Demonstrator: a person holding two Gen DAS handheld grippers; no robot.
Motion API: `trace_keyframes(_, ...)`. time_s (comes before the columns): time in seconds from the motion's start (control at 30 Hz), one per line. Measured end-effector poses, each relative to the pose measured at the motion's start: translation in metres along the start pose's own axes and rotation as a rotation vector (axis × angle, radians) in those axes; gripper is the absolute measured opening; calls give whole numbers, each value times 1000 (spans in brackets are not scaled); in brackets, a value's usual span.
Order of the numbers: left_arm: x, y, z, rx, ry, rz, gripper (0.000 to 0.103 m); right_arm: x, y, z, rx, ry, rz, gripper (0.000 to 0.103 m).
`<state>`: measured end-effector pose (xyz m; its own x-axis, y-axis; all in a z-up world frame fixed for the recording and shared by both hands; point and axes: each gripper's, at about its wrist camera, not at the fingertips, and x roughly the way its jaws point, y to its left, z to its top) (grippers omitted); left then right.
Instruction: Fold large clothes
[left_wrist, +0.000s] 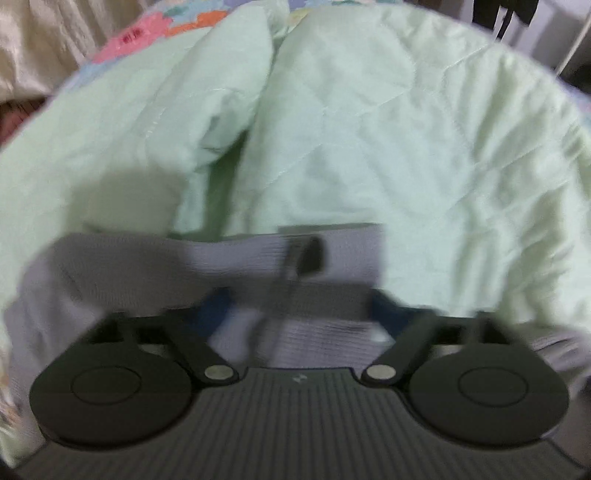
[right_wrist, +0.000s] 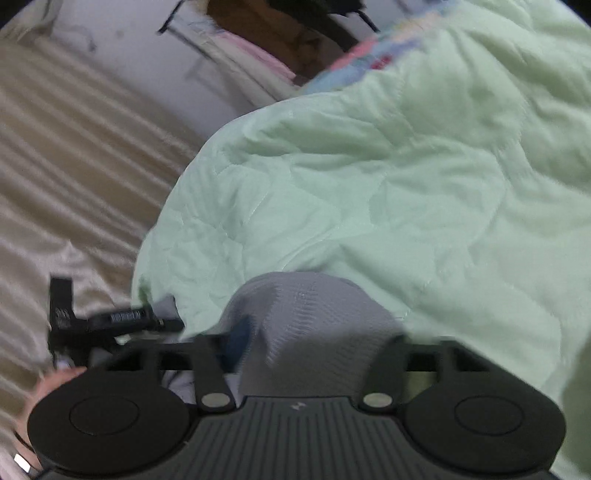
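A grey ribbed garment (left_wrist: 221, 266) drapes over my left gripper (left_wrist: 295, 314), whose blue fingertips (left_wrist: 218, 306) are half hidden in the cloth; a dark tag (left_wrist: 308, 254) shows on it. In the right wrist view the same grey garment (right_wrist: 314, 325) bunches between the fingers of my right gripper (right_wrist: 310, 347). Both grippers look shut on the cloth and hold it above a pale green quilt (left_wrist: 406, 129), which also shows in the right wrist view (right_wrist: 369, 184). Both views are blurred by motion.
A flowered cover (left_wrist: 147, 33) edges the quilt at the back. A beige curtain (right_wrist: 74, 166) hangs to the left in the right wrist view. The other gripper's black frame (right_wrist: 96, 321) and a hand (right_wrist: 55, 384) show at lower left.
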<state>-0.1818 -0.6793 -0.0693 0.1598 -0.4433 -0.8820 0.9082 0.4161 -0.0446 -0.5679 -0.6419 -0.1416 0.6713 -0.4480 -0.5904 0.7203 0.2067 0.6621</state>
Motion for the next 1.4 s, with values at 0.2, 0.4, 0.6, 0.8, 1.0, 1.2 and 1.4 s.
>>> trace_keyframes(0.2, -38, -8, 2, 11, -133, -30, 9, -31, 3, 9, -42, -58, 42, 5)
trace_keyframes(0.4, -110, 58, 7, -143, -361, -77, 9, -69, 17, 22, -97, -98, 94, 5)
trace_keyframes(0.6, -206, 113, -33, -160, -552, -59, 9, -88, 27, 24, -181, -52, 224, 5)
trace_keyframes(0.8, -286, 198, -141, -282, -609, -71, 9, -131, 52, -8, -324, 39, 366, 5)
trace_keyframes(1.0, -294, 257, -291, -320, -487, 116, 9, -155, 71, -62, -433, 238, 440, 5)
trace_keyframes(1.2, -268, 293, -357, -512, -216, 12, 9, -150, 58, -97, -379, 300, 376, 5)
trace_keyframes(1.4, -270, 317, -361, -708, -130, -172, 9, -172, 65, -88, -325, 205, 393, 5)
